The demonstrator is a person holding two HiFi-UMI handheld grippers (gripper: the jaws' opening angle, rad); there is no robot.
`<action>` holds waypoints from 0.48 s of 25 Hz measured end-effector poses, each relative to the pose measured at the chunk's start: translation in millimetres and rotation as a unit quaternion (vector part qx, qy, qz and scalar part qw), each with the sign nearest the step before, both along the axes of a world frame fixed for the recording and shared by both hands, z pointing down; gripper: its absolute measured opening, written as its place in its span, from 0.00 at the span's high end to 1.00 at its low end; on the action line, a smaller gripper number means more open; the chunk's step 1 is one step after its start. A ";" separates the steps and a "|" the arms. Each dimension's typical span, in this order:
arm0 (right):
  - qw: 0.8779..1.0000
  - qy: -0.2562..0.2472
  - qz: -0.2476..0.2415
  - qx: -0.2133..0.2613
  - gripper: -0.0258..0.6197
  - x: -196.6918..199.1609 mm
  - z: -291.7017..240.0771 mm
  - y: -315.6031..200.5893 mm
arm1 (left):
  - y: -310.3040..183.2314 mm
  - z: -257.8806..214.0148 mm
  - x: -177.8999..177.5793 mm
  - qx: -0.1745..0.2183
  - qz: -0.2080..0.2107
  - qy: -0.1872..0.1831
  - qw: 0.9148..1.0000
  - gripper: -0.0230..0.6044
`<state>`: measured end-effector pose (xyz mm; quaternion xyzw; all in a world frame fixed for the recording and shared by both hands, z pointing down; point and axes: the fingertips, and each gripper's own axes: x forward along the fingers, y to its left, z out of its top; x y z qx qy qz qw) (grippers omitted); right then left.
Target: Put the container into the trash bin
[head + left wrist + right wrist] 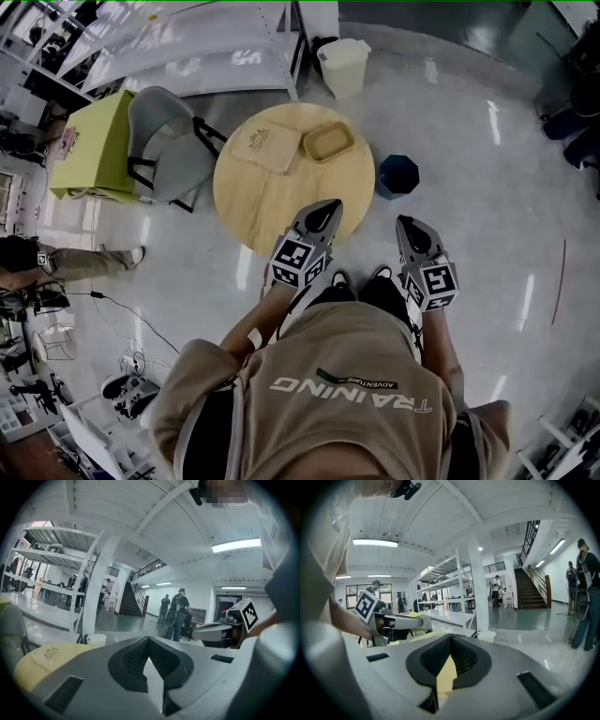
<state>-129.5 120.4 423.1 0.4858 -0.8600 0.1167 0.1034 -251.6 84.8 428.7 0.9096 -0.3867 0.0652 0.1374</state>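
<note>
On the glossy grey floor (pixel 478 234), a round wooden table (pixel 272 202) is standing, with a grey chair (pixel 164 141) sitting against its left side. A blue trash bin (pixel 398 176) is standing on the floor just beside the table's right edge. On the far part of the tabletop a flat beige paper bag (pixel 265 150) is lying. The container (pixel 328 142), a shallow tan tray, is resting just right of it, near the bin. The left gripper (pixel 326 208) is hovering over the table's near edge, and the right gripper (pixel 410 225) is hanging above the floor beside it. Both are well apart from the container, their jaws meeting tip to tip and gripping nothing.
</note>
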 end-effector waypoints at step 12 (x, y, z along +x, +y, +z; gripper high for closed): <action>0.999 -0.003 -0.038 0.008 0.96 60.5 11.5 -84.6 | -79.4 6.7 60.4 -0.009 -0.025 -0.019 0.999 0.96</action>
